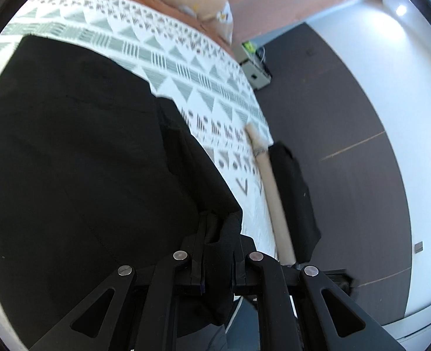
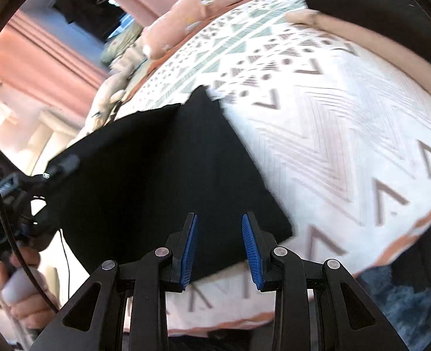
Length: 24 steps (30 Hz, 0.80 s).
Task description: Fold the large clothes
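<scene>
The left gripper (image 1: 218, 251) is clenched on a fold of the black garment (image 1: 69, 146). The right gripper (image 2: 219, 245) stands released, nothing between its blue pads (image 2: 189, 251). Beyond both, the garment lies spread over the patterned bed (image 2: 332, 117).

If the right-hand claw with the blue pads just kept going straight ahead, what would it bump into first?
Most likely the black garment lying on the patterned bedspread. The right gripper is open and empty, aimed down at it, though blur makes depth uncertain.

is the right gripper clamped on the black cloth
No, the right gripper has its blue pads standing apart with nothing pinched, the black cloth lying beyond them on the patterned bedspread.
</scene>
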Each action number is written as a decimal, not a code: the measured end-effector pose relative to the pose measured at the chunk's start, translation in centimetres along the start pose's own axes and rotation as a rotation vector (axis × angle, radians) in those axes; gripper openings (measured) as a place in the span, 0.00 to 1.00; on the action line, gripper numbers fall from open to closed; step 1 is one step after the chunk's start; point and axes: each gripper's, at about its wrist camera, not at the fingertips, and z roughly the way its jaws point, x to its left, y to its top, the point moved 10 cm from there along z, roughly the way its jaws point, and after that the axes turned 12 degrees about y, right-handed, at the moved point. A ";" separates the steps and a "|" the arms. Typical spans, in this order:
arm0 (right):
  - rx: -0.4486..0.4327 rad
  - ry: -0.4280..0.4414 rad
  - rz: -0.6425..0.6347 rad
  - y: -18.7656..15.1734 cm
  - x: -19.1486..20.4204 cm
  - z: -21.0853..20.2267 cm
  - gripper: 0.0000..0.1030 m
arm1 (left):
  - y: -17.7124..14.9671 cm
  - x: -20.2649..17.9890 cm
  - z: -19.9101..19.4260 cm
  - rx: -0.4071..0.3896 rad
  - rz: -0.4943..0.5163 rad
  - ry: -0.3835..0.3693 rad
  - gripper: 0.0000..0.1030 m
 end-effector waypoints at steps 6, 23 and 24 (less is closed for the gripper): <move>-0.021 -0.039 0.037 -0.1 -2.7 -2.7 0.33 | -1.4 -1.8 3.4 0.061 0.025 -0.026 0.10; -0.001 0.134 -0.010 -0.4 1.0 -3.2 0.64 | 0.6 1.6 -0.5 -0.017 -0.029 -0.011 0.82; 0.002 0.149 -0.014 -0.4 1.4 -3.0 0.67 | 0.9 2.8 -1.2 -0.030 -0.043 0.010 0.82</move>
